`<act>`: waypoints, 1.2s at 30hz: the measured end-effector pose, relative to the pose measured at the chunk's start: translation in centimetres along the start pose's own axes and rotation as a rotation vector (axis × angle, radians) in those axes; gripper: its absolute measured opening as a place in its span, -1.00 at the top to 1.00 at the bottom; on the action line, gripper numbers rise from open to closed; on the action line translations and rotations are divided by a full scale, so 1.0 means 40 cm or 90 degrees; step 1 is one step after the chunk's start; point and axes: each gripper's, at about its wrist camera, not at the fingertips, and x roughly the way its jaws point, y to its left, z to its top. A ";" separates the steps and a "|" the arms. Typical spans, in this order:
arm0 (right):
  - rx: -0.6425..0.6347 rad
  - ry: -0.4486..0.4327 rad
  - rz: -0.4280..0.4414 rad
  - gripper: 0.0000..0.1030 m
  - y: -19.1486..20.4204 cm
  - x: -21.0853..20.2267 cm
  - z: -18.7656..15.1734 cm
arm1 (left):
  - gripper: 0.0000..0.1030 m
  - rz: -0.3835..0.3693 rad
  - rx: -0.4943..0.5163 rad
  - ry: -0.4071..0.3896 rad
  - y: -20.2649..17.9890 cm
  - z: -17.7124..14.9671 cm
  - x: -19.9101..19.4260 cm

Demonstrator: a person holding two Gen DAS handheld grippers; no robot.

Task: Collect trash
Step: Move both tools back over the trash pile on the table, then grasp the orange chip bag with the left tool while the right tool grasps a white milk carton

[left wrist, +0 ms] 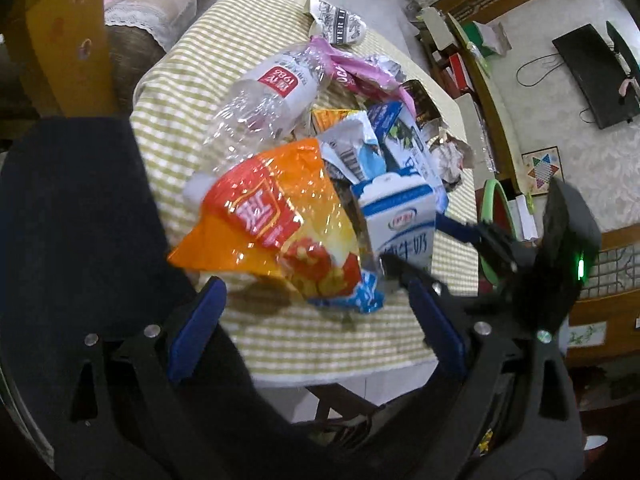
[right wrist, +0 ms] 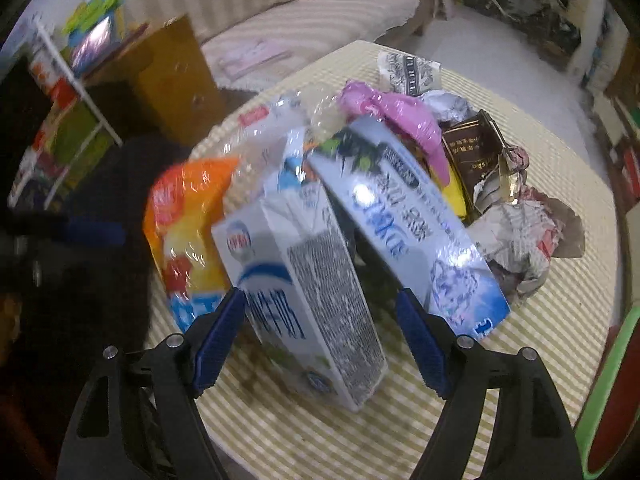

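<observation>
Indoor light, moderate, soft shadows. Glare on orange snack bag (left wrist: 264, 216) and blue carton (right wrist: 408, 216) ahead of fingers. Motion blur throughout, heavier in right wrist view. Strong fisheye bending and dark vignette at edges.

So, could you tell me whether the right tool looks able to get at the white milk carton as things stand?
Probably yes: the right tool is open, the milk carton already stands between its fingers, and nothing blocks it.
</observation>
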 end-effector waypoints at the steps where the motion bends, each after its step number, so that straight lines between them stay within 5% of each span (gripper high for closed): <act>1: 0.008 -0.001 0.002 -0.15 -0.003 -0.003 -0.008 | -0.75 0.004 0.001 0.001 -0.003 0.005 0.007; 7: 0.112 -0.005 -0.019 0.17 -0.079 -0.069 -0.068 | -0.79 0.015 -0.001 0.024 -0.011 0.021 0.065; 16: 0.201 0.024 -0.051 0.17 -0.129 -0.115 -0.150 | -0.89 0.046 -0.028 0.019 -0.023 0.049 0.116; 23: 0.221 0.019 -0.031 -0.22 -0.123 -0.088 -0.128 | -0.50 0.052 -0.054 0.000 0.008 0.050 0.093; 34: 0.218 0.031 -0.016 -0.31 -0.097 -0.040 -0.102 | -0.24 0.017 -0.038 -0.024 -0.011 0.044 0.022; 36: 0.214 0.036 -0.011 -0.08 -0.088 -0.033 -0.108 | -0.23 0.022 -0.015 -0.031 -0.024 0.034 0.004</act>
